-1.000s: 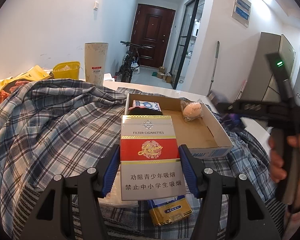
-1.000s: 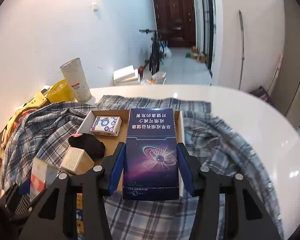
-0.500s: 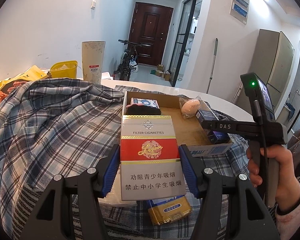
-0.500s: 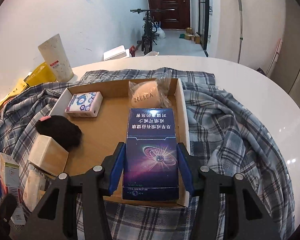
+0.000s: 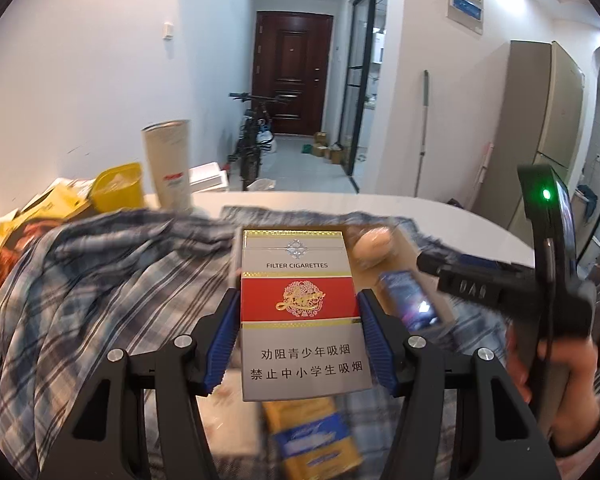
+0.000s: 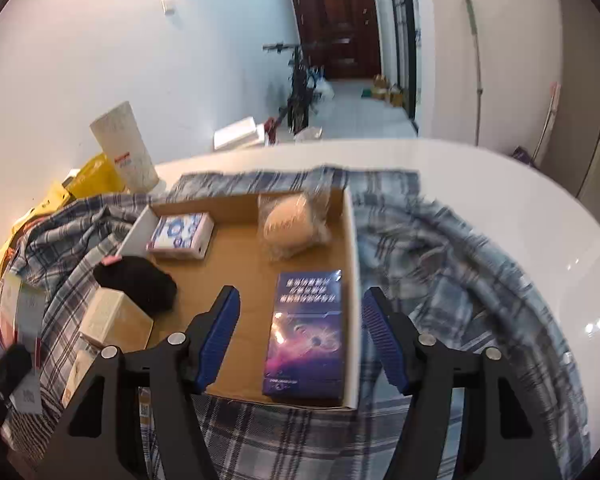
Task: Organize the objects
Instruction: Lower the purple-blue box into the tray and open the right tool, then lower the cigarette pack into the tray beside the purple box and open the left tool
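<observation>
Two grippers, two views. Left gripper [image 5: 298, 336] clenched on a red-and-silver cigarette pack [image 5: 302, 316], held upright above the plaid shirt [image 5: 100, 280]; its blue pads press both long sides of the pack. Right gripper [image 6: 300, 332] released, jaws spread wide, hanging over the near right corner of the cardboard tray [image 6: 236, 264].

Right wrist view only: tray interior plain. Blue-patterned small box [image 6: 180, 235] at far left corner, black cloth bundle [image 6: 138, 283] over the left wall, bagged beige ball [image 6: 290, 225] near the far right corner, dark purple cigarette pack [image 6: 306, 332] lying flat along the right wall, touching no finger. Tan boxes [image 6: 114, 320] sit outside the left wall on the shirt.

Left wrist view only: the person's right hand [image 5: 548, 368] on the handle, green light lit; yellow-and-blue pack [image 5: 312, 440] below the held one, blurred.

The held pack hides most of the tray in the left view; ball and purple pack are smeared there. Print on the purple pack is unreadable.
</observation>
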Motion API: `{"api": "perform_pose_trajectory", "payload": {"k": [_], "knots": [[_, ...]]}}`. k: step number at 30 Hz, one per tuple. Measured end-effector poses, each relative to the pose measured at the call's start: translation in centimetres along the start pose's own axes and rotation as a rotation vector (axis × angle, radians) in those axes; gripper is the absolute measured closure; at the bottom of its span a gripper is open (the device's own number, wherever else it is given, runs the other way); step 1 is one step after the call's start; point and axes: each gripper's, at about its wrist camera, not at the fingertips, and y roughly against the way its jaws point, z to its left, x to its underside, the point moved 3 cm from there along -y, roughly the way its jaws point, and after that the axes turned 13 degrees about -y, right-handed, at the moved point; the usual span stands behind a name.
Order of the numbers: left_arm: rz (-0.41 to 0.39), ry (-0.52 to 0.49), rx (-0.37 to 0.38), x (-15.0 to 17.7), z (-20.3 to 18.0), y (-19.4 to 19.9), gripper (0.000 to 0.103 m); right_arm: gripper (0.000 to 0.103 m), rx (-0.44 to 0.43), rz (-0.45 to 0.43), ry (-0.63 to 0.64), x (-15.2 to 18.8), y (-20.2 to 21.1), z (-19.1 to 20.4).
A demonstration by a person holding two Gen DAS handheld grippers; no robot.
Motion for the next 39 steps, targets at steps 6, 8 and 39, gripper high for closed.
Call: {"api": "perform_pose_trajectory", "payload": {"k": [6,8,39], "knots": [[0.084,0.034,0.114,-2.8,-2.5,-4.5,0.042,0.032,0.062,-0.107,-0.015,-1.4,1.9,-1.3],[0.127,0.044,0.131,-3.1,-3.4,-6.6,0.042,0.032,0.066,-0.12,-0.037,-1.8,2.1,-2.1],[0.358,0.027,0.189,-0.1,-7.5,-16.3,0.024,0.032,0.006,0.025,-0.207,-2.0,-0.3,-5.7]]}}
